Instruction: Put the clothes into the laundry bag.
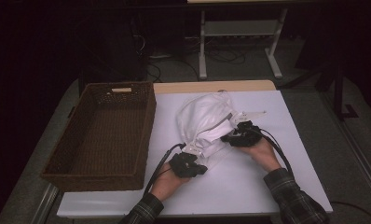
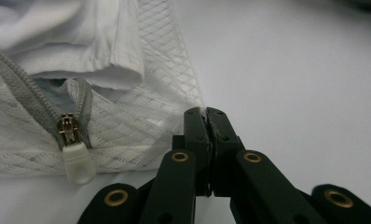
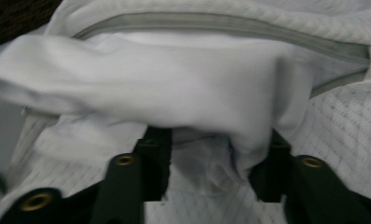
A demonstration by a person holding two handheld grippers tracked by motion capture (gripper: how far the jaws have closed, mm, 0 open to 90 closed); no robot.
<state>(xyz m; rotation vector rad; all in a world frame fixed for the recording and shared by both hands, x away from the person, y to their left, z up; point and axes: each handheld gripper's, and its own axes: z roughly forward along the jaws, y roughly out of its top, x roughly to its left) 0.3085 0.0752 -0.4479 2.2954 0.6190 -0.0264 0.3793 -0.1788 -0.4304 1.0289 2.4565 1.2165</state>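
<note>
A white mesh bag with a grey zipper lies in the middle of the table, with white cloth bulging out of its open mouth. In the left gripper view the zipper's slider and white pull tab sit on the mesh. My left gripper is shut, its tips pinching the bag's near corner. It shows at the bag's near edge in the high view. My right gripper is open at the bag's right side, and the white cloth drapes over both jaw tips.
A brown wicker basket stands on the left part of the table, with nothing in it. A white sheet covers the tabletop to the right of the bag. Beyond the table stand a dark floor and a desk frame.
</note>
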